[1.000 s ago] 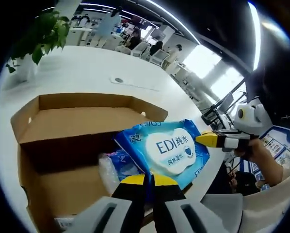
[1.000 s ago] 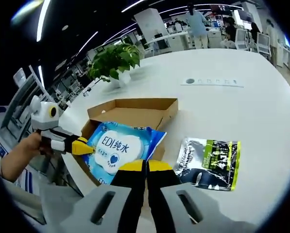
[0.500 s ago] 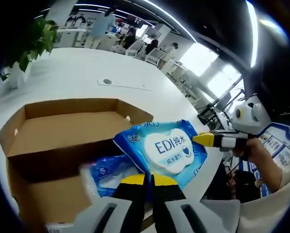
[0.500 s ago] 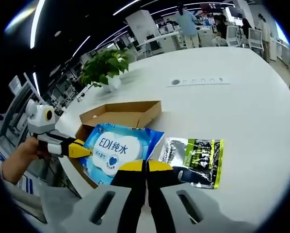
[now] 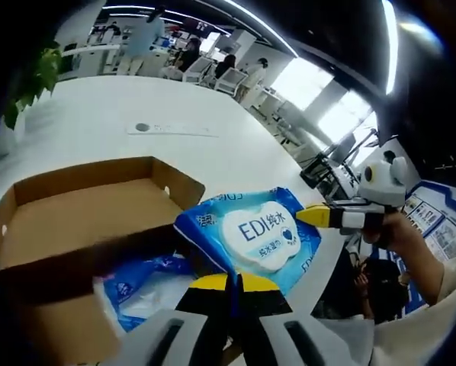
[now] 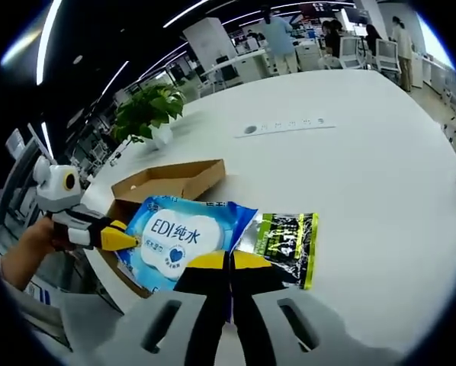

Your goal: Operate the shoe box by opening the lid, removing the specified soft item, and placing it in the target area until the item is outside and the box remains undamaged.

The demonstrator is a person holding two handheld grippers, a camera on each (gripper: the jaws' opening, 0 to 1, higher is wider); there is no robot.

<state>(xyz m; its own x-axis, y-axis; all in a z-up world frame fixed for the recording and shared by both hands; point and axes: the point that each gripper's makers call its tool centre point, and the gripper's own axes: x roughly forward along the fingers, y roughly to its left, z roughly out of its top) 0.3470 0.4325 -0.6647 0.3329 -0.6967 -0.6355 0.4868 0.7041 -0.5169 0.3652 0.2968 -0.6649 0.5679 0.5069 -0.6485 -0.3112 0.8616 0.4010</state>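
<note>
The blue wipes pack (image 5: 258, 238) hangs above the open shoe box (image 5: 75, 229), pinched at opposite edges by the left claw (image 5: 234, 280) and the right claw (image 6: 229, 261), each pressed together on it. A green-black pouch (image 6: 285, 238) lies on the white bench (image 6: 365, 152) just beside the box.

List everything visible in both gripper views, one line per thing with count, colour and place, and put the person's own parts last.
wipes pack: 1, blue with a white label, held up over the box's edge between both grippers.
shoe box: 1, brown cardboard, open, on the white table.
plastic-wrapped pack: 1, blue and clear, inside the box.
black pouch: 1, black with green and white print, flat on the table beside the box.
potted plant: 1, green in a white pot, on the table beyond the box.
table: 1, white, under it all.
left gripper: 1, yellow-tipped black jaws, closed on the wipes pack.
right gripper: 1, same colours, closed on its opposite edge.
</note>
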